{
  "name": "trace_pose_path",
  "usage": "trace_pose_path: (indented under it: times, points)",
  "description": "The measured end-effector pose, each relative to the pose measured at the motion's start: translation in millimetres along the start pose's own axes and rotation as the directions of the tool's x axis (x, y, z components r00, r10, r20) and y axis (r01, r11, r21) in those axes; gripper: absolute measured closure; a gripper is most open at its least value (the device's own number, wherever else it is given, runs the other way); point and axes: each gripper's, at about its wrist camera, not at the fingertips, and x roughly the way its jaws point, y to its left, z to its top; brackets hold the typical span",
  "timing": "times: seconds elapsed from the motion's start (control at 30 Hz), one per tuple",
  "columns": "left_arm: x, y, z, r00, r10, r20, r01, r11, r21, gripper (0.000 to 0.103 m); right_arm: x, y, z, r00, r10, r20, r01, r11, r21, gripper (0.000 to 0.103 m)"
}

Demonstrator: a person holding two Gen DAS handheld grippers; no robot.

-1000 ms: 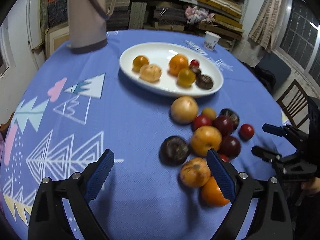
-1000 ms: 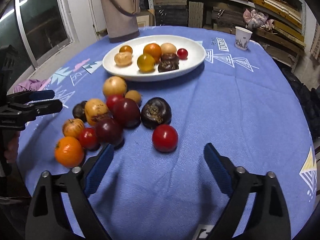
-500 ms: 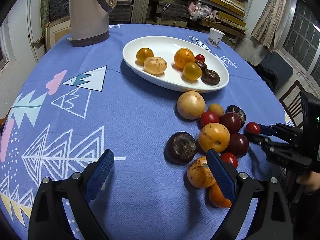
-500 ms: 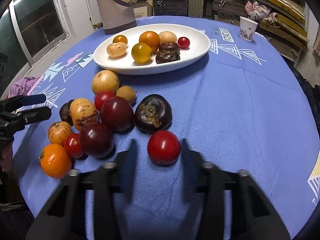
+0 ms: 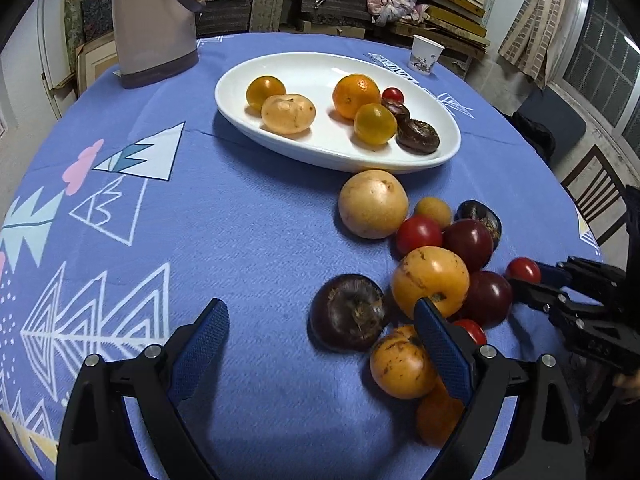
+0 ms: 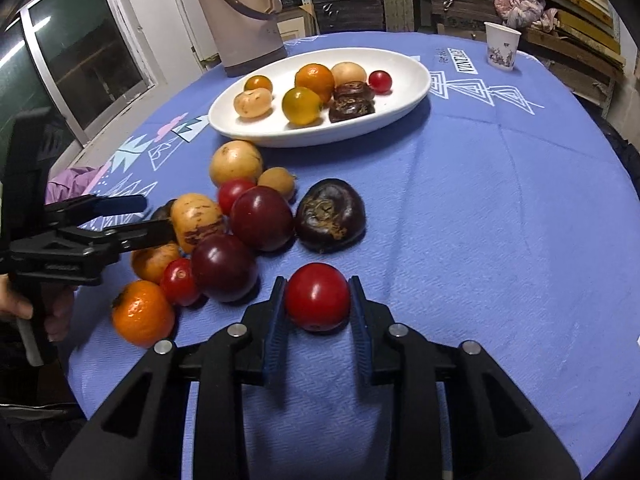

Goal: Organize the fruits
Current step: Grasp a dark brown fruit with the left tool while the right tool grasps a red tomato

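Tablecloth point(image 6: 500, 208): I see blue cloth under everything.
White oval dish point(image 6: 408, 96): ahead of my right gripper, seven or so fruits in it already.
Loose pile point(image 6: 236, 224): ahead-left of my right gripper, about eleven fruits left, I judge.
Left gripper point(image 5: 320, 344): spread wide, holding nothing.
Right gripper point(image 6: 318, 312): narrowed around the red tomato point(image 6: 317, 297), pads touching or nearly.

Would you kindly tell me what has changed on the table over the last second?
The right gripper advanced and its jaws, wide open a second ago, have closed onto the red tomato at the near edge of the pile. The left gripper stays open, having drifted slightly toward the white plate. The piled and plated fruit has not moved.
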Motion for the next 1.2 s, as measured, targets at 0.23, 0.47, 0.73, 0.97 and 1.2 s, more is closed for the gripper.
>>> trace_pose_path:
  times: [0.23,0.47,0.73,0.97,1.2]
  points:
    - [6.3,5.4,2.9,0.999,0.05,-0.017,-0.05,0.998,0.033,0.035,-1.9,2.1,-1.1,1.0,0.02,0.0,-0.02,1.0,0.004,0.072]
    - [2.1,13.0,0.3,0.997,0.081,0.002,-0.081,0.995,0.056,0.062,-3.3,1.9,-1.7,1.0,0.018,0.009,-0.018,1.0,0.009,0.071]
    - [8.0,8.0,2.6,0.995,0.094,0.022,-0.096,0.99,0.106,0.042,1.7,7.0,-3.7,0.999,-0.032,-0.001,0.032,0.999,-0.026,0.071]
    - [8.6,11.4,6.9,0.996,0.077,0.037,-0.081,0.992,0.099,0.062,1.6,9.1,-4.9,0.999,-0.043,0.009,0.044,0.998,-0.039,0.073]
    - [0.6,14.4,0.9,0.998,0.04,0.038,-0.044,0.995,0.087,0.062,-11.4,8.6,-1.4,0.999,-0.015,0.037,0.016,1.0,-0.025,0.073]
